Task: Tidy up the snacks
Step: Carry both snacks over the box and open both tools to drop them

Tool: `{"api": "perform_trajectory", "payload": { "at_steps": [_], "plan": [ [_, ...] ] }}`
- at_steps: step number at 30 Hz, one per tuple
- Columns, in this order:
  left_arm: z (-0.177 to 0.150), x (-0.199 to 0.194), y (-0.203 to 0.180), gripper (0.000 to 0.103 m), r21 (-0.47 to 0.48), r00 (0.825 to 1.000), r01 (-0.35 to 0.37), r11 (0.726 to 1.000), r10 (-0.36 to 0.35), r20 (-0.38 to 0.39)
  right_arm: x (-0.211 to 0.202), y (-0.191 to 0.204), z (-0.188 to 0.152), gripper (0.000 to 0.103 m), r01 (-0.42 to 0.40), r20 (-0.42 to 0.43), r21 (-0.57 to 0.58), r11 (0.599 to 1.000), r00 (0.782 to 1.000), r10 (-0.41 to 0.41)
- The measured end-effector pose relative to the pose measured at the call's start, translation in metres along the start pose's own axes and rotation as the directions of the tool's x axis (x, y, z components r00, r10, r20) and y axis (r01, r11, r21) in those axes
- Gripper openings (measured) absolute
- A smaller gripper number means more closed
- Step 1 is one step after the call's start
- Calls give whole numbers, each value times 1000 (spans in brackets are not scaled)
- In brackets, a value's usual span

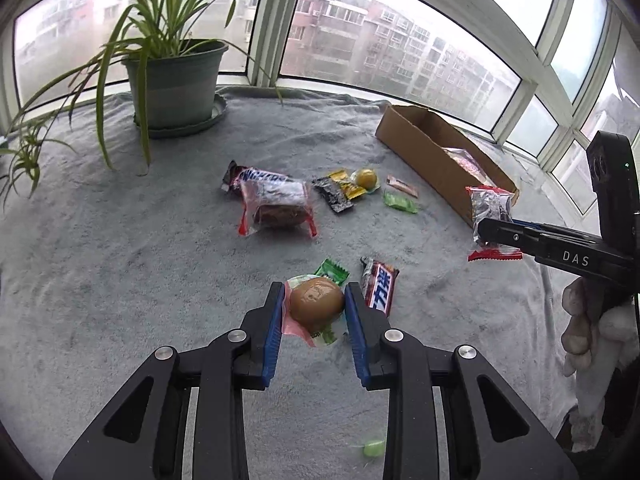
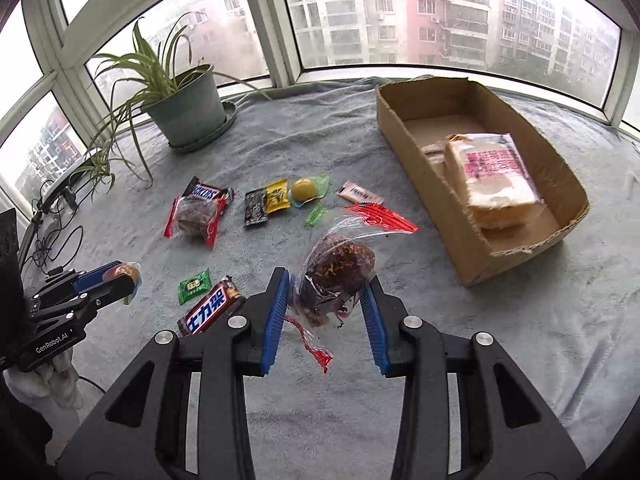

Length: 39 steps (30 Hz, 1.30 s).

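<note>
My left gripper (image 1: pixel 314 292) is shut on a brown egg in a clear packet (image 1: pixel 316 304), held above the grey cloth. The right wrist view shows the left gripper (image 2: pixel 126 276) at the left edge. My right gripper (image 2: pixel 328 276) is shut on a clear, red-edged packet with a dark brown cake (image 2: pixel 340 260), lifted off the cloth. In the left wrist view the right gripper (image 1: pixel 484 230) holds that packet (image 1: pixel 490 204) near the cardboard box (image 1: pixel 416 140). The box (image 2: pixel 400 128) holds a wrapped bread packet (image 2: pixel 496 176).
Loose snacks lie on the cloth: two Snickers bars (image 2: pixel 204 194) (image 2: pixel 212 308), a second cake packet (image 2: pixel 196 216), black (image 2: pixel 255 208) and yellow (image 2: pixel 277 195) packets, a yellow ball (image 2: pixel 304 190), green sweets (image 2: pixel 194 285). A potted plant (image 2: pixel 188 108) stands at the back left. Windows enclose the ledge.
</note>
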<state>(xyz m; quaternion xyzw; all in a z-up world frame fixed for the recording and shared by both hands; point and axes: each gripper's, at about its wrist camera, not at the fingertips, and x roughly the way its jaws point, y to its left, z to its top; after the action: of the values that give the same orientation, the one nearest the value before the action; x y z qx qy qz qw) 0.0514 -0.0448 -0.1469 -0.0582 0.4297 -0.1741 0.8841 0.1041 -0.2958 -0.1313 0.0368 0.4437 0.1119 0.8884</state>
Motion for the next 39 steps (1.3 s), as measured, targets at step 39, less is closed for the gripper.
{"api": "perform_trajectory", "payload": {
  "at_steps": [39],
  "plan": [
    [173, 152, -136, 28, 209, 991, 134, 969, -136, -4, 24, -172, 75, 38, 258, 22, 55, 965, 966, -259]
  ]
}}
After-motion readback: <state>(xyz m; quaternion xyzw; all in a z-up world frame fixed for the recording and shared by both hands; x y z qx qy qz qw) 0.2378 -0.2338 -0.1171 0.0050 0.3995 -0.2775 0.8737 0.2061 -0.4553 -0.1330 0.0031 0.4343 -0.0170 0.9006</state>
